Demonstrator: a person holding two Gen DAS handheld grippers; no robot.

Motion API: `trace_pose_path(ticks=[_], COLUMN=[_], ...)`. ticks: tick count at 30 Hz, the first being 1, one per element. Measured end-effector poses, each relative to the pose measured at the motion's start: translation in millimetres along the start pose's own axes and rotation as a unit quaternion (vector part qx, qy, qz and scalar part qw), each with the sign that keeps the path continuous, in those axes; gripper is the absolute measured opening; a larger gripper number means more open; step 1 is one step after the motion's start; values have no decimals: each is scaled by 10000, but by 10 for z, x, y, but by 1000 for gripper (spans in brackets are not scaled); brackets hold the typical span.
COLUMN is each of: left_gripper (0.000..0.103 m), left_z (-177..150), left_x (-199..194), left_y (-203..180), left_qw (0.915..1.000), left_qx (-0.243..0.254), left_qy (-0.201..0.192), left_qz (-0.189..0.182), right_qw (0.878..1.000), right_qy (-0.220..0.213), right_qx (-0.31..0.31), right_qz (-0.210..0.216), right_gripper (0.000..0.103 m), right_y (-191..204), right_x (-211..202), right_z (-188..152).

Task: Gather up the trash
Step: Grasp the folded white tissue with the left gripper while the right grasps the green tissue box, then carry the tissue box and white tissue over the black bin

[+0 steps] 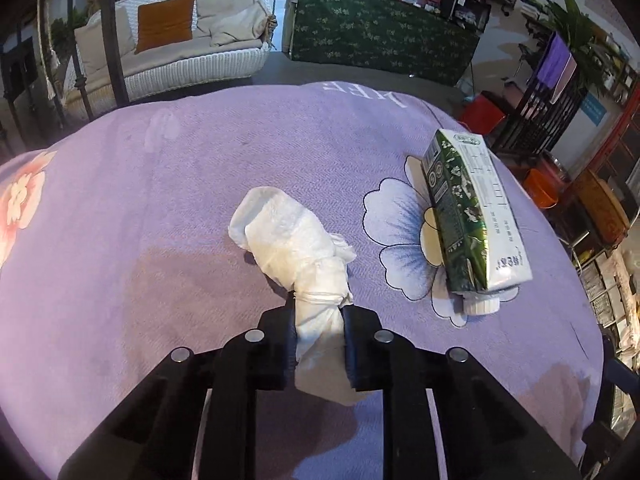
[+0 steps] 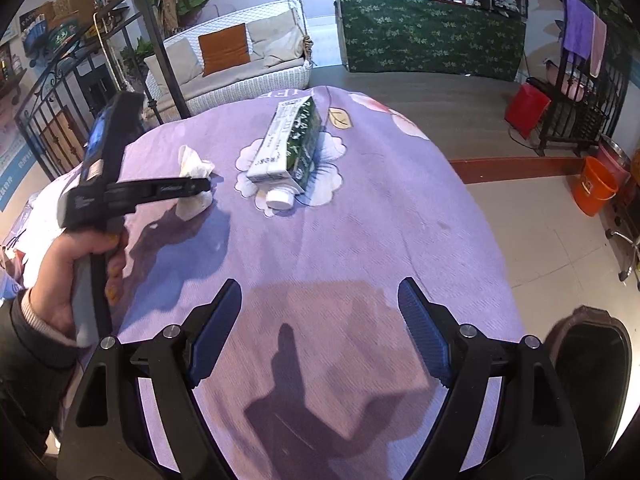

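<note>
the left gripper (image 1: 319, 332) had its jaws clamped on the near end of a crumpled tissue (image 1: 294, 248), whose far end rested on the purple cloth (image 1: 180, 200) over the counter. the right gripper (image 2: 320, 332) hung above the cloth, jaws wide apart and holding nothing. at two o'clock from the tissue lay a green carton (image 1: 472, 212), cap toward the camera.

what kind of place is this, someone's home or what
Probably a lived-in home or a staged mock-up of one: a white wicker swing sofa with cushions, a table under a purple floral cloth, and towels on a rack.
</note>
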State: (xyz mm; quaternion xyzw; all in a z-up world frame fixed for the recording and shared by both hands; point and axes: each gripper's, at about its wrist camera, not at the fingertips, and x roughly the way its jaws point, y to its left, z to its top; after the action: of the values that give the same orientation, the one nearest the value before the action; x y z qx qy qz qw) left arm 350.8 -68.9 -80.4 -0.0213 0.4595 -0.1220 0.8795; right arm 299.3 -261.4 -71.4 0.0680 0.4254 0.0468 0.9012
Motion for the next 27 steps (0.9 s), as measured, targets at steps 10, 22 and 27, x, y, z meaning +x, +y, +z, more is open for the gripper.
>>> trace_pose_path(ticks=[10,22,27], left_gripper=[18,18,18], left_z=[-270,-495,-551], left_x=[-477,-673,-700], left_y=[35,156,161], left_qw=[9987,9983,9982], left_qx=[-146,-188,-200], left_qy=[-306,-383,-389], left_qz=[-369,-402,-405], right_qw=[9994,9971,9965], right_qy=[103,631,827], right_qx=[51,78,46], right_qz=[319,416,142], right_gripper=[80,80,70], right_y=[194,427,438], right_x=[399,1246,1516], right_z=[462,1027,1120])
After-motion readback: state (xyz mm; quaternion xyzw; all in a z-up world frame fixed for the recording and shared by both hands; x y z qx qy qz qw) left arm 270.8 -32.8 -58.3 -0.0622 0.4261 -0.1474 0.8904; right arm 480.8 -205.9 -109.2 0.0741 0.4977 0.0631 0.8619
